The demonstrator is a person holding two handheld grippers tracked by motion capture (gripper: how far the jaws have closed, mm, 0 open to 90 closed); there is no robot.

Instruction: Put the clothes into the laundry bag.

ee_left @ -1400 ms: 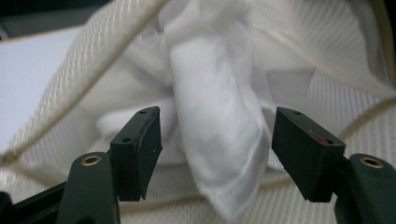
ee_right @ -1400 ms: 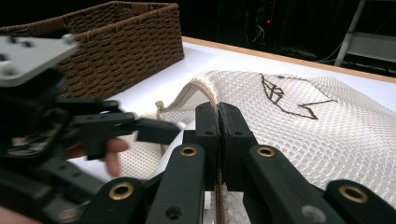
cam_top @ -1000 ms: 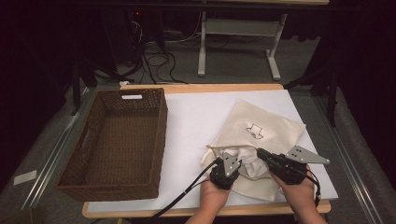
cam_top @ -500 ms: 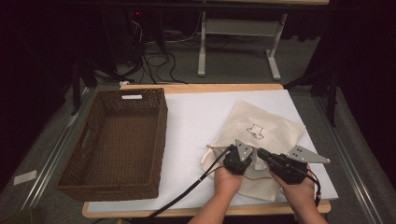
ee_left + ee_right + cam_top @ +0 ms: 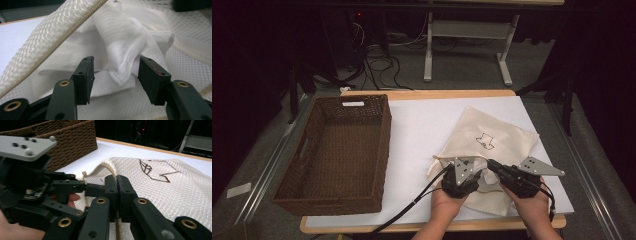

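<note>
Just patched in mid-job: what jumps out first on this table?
Both grippers crowd the near edge of a cream mesh bag at the table's right. The right gripper is clamped on the bag's raised zipper edge, holding the mouth up, while the left gripper sits open inside it, fingers either side of a fold of white cloth. At the left stands a big brown wicker basket.
</note>
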